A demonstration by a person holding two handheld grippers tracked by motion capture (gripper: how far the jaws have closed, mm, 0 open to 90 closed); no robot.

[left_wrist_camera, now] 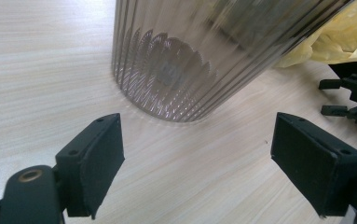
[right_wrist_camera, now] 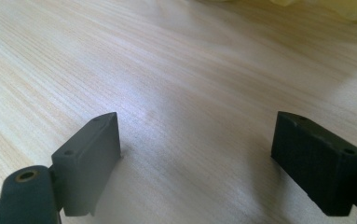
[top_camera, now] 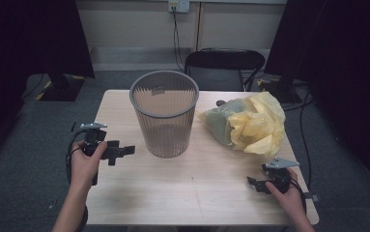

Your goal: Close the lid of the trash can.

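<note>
high: overhead, forward-down | tool views: low, close, sharing table (top_camera: 206, 179)

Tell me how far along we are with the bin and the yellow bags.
Nothing looks done: the mesh bin stands upright and unlined, the yellow bags lie crumpled beside it. Nothing in hand: left claw and right claw are open over the table. Grabbing and fitting a bag likely remains.

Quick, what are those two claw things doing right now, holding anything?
Left gripper: open, holding nothing, pointed at the mesh bin.
Right gripper: open, holding nothing, over the bare table.
</note>
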